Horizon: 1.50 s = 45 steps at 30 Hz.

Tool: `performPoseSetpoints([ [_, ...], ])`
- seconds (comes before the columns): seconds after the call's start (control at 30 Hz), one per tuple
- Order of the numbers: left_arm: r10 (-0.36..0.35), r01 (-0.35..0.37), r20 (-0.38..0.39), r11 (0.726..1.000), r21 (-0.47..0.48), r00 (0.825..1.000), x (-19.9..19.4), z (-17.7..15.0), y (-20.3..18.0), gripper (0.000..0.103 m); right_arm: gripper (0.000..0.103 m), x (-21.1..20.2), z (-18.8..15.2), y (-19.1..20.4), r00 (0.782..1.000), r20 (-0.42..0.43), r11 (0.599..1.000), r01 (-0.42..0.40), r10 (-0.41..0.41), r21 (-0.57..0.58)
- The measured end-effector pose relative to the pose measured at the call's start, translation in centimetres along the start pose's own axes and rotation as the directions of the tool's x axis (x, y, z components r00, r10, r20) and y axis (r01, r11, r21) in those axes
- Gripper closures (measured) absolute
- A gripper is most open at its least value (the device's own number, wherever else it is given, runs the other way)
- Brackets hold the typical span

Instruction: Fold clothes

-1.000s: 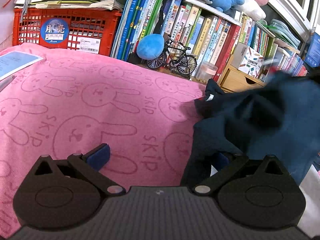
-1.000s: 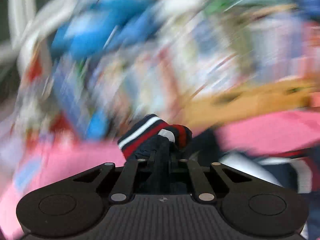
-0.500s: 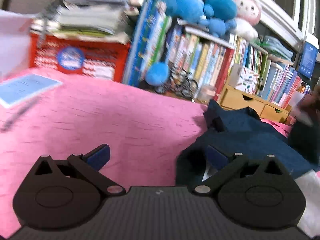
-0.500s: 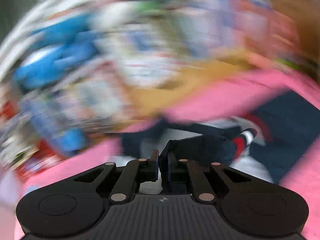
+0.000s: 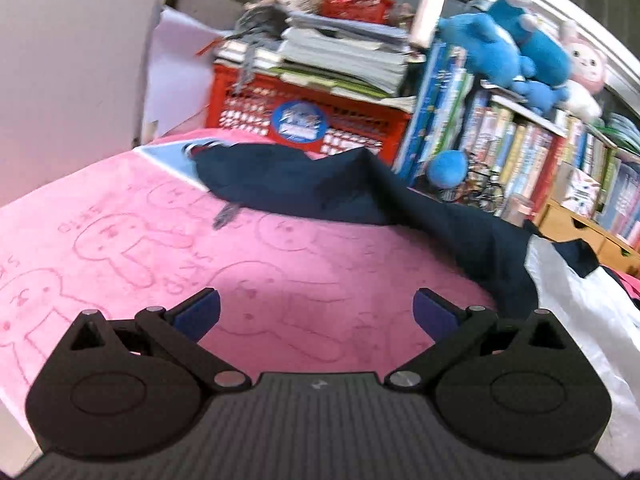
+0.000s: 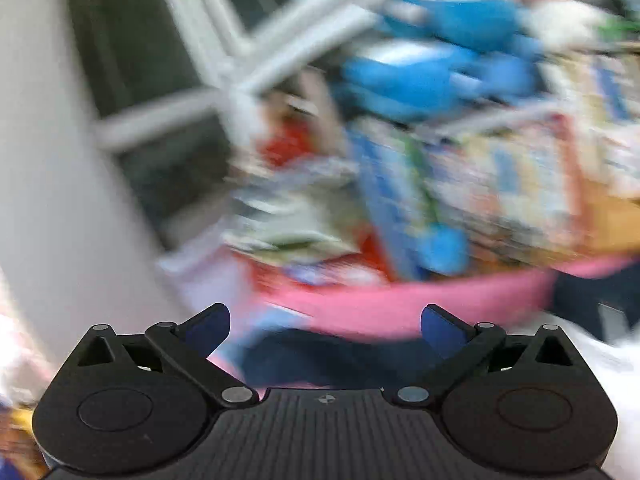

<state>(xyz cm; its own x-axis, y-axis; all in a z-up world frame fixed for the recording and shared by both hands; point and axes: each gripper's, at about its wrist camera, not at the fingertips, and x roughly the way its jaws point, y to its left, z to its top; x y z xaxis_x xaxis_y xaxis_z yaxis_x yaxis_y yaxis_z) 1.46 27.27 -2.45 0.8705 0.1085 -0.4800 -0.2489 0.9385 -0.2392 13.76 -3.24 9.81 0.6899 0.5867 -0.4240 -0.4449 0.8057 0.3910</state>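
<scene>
The navy garment [image 5: 360, 196] lies spread across the far side of the pink rabbit-print blanket [image 5: 256, 280] in the left wrist view, one sleeve reaching toward the red crate [image 5: 308, 120], seemingly laid out flat for folding. The left gripper [image 5: 316, 312] hovers above bare blanket, jaws wide apart, holding nothing. In the blurred right wrist view, the right gripper [image 6: 326, 324] is opening; dark cloth [image 6: 320, 354] lies below, unclamped.

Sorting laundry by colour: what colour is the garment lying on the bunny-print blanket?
Dark navy garment, seen best in the left wrist view.
</scene>
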Motion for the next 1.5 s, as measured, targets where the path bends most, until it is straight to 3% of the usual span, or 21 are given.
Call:
performPoseSetpoints([
  [0.1, 0.031, -0.031, -0.001, 0.999, -0.014, 1.0, 0.6, 0.6, 0.1, 0.0, 0.0, 1.3, -3.5, -3.4, 0.974, -0.122, 0.979, 0.177, -0.189, -0.104],
  [0.17, 0.048, -0.048, 0.01, 0.999, -0.016, 0.999, 0.9, 1.0, 0.3, 0.0, 0.0, 2.2, -6.1, -4.3, 0.948, -0.155, 0.944, 0.239, -0.277, -0.227],
  [0.23, 0.073, -0.073, 0.005, 0.997, -0.037, 0.997, 1.7, 2.0, 0.9, 0.0, 0.0, 3.3, -8.0, -4.3, 0.947, -0.166, 0.927, 0.218, -0.277, -0.304],
  [0.33, 0.1, -0.101, -0.016, 0.991, -0.086, 0.995, 3.0, 4.1, 2.1, 0.0, 0.0, 5.2, -9.7, -4.3, 0.955, -0.187, 0.93, 0.161, -0.232, -0.331],
  [0.43, 0.098, -0.104, -0.047, 0.986, -0.132, 0.994, 4.4, 7.1, 3.1, 0.0, 0.0, 6.9, -11.1, -5.3, 0.952, -0.217, 0.944, 0.144, -0.214, -0.298],
  [0.57, 0.117, -0.117, -0.007, 0.993, 0.014, 0.993, 7.3, 11.3, -0.8, 0.0, 0.0, 7.9, -12.8, -5.4, 0.951, -0.177, 0.925, 0.184, -0.252, -0.332],
  [0.67, 0.171, -0.177, 0.044, 0.965, 0.191, 0.984, 11.3, 13.2, -5.7, 0.0, 0.0, 7.9, -13.0, -5.1, 0.95, -0.177, 0.919, 0.183, -0.256, -0.348],
  [0.8, 0.213, -0.185, -0.075, 0.945, 0.271, 0.974, 17.2, 12.5, -9.0, 0.0, 0.0, 8.1, -13.0, -5.3, 0.951, -0.178, 0.922, 0.182, -0.253, -0.341],
  [0.9, 0.297, -0.236, -0.148, 0.914, 0.33, 0.943, 19.8, 10.0, -10.0, 0.0, 0.0, 8.0, -13.0, -5.4, 0.952, -0.179, 0.924, 0.18, -0.25, -0.336],
  [1.0, 0.345, -0.268, -0.162, 0.889, 0.37, 0.924, 18.6, 6.5, -8.8, 0.0, 0.0, 7.9, -13.0, -5.4, 0.952, -0.179, 0.925, 0.179, -0.25, -0.336],
  [1.07, 0.335, -0.264, -0.151, 0.895, 0.359, 0.93, 16.7, 4.5, -7.8, 0.0, 0.0, 7.9, -13.0, -5.4, 0.952, -0.179, 0.925, 0.18, -0.25, -0.336],
  [1.13, 0.343, -0.266, -0.18, 0.898, 0.351, 0.922, 15.2, 4.1, -7.5, 0.0, 0.0, 7.9, -13.0, -5.4, 0.952, -0.179, 0.924, 0.18, -0.25, -0.336],
  [1.27, 0.297, -0.209, -0.298, 0.933, 0.294, 0.907, 12.1, 4.3, -6.3, 0.0, 0.0, 7.9, -12.9, -5.4, 0.952, -0.179, 0.924, 0.179, -0.25, -0.337],
  [1.3, 0.284, -0.203, -0.298, 0.94, 0.275, 0.911, 11.3, 4.6, -6.0, 0.0, 0.0, 7.8, -12.9, -5.4, 0.951, -0.179, 0.924, 0.179, -0.25, -0.337],
  [1.4, 0.274, -0.237, -0.168, 0.949, 0.207, 0.947, 9.2, 8.0, -5.6, 0.0, 0.0, 7.9, -12.9, -5.4, 0.952, -0.179, 0.925, 0.179, -0.25, -0.336],
  [1.47, 0.343, -0.322, -0.08, 0.924, 0.207, 0.936, 9.9, 11.0, -5.6, 0.0, 0.0, 7.9, -12.9, -5.4, 0.952, -0.179, 0.924, 0.179, -0.25, -0.336],
  [1.5, 0.395, -0.371, -0.076, 0.903, 0.215, 0.916, 11.1, 12.2, -5.7, 0.0, 0.0, 7.9, -12.9, -5.4, 0.952, -0.179, 0.924, 0.18, -0.25, -0.336],
])
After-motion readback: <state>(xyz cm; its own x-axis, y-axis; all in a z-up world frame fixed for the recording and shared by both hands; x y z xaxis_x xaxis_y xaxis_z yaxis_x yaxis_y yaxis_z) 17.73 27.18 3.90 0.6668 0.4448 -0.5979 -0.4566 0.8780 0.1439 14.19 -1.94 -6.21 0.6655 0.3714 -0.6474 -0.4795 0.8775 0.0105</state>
